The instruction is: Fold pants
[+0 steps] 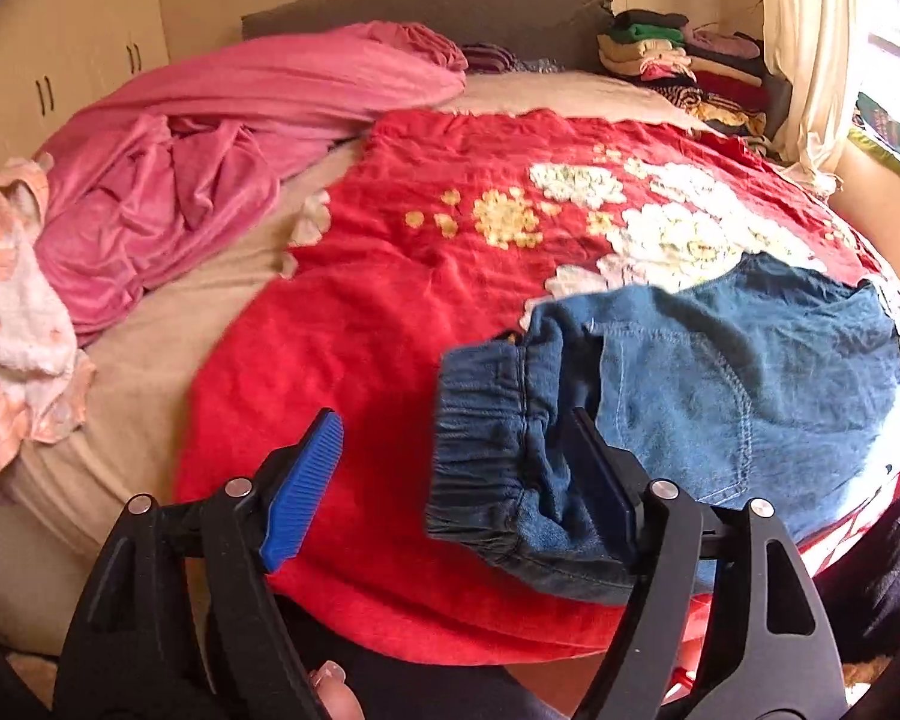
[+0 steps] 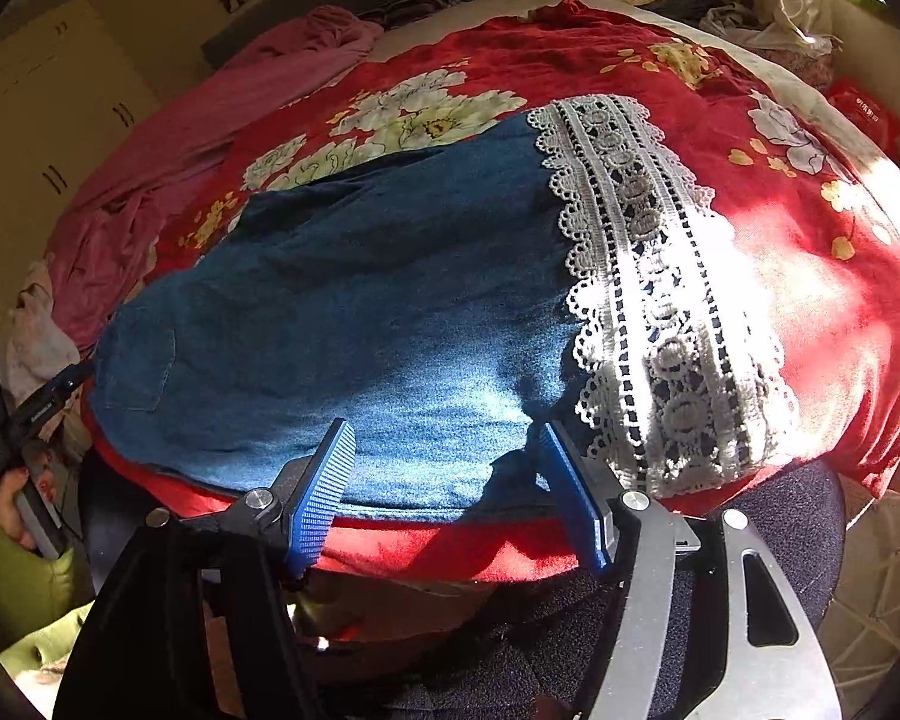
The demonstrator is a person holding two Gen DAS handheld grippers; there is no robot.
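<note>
Blue denim pants with a white lace hem lie flat on a red flowered blanket. In the left wrist view the elastic waistband and back pocket of the pants sit at the near right. My left gripper is open around the waistband end, with one blue pad left of it. My right gripper is open at the near edge of the pants leg, just left of the lace. The left gripper also shows at the left edge of the right wrist view.
A pink blanket and a peach towel are heaped on the bed's left. Stacked folded clothes sit at the far right by the grey headboard. A cream curtain and a window are at right. Cupboards stand at left.
</note>
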